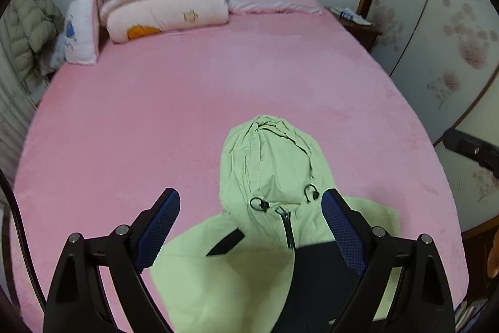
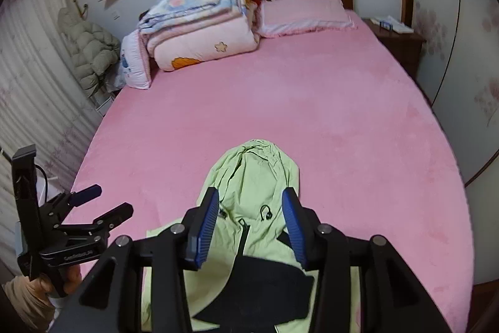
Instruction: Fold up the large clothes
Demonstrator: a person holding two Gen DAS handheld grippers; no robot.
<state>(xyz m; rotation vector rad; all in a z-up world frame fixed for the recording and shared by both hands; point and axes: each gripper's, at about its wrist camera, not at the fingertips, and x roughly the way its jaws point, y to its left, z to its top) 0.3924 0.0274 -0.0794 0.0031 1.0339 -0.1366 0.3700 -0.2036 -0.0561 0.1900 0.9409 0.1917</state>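
Jacket lies partly folded on bed; left gripper wide open, right gripper half open, both empty above it; next, probably fold the hood down.

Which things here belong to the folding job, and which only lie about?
For the job: green hooded jacket, left gripper, right gripper.
Lying about: folded quilts, pink pillow, bed, padded coat, nightstand.
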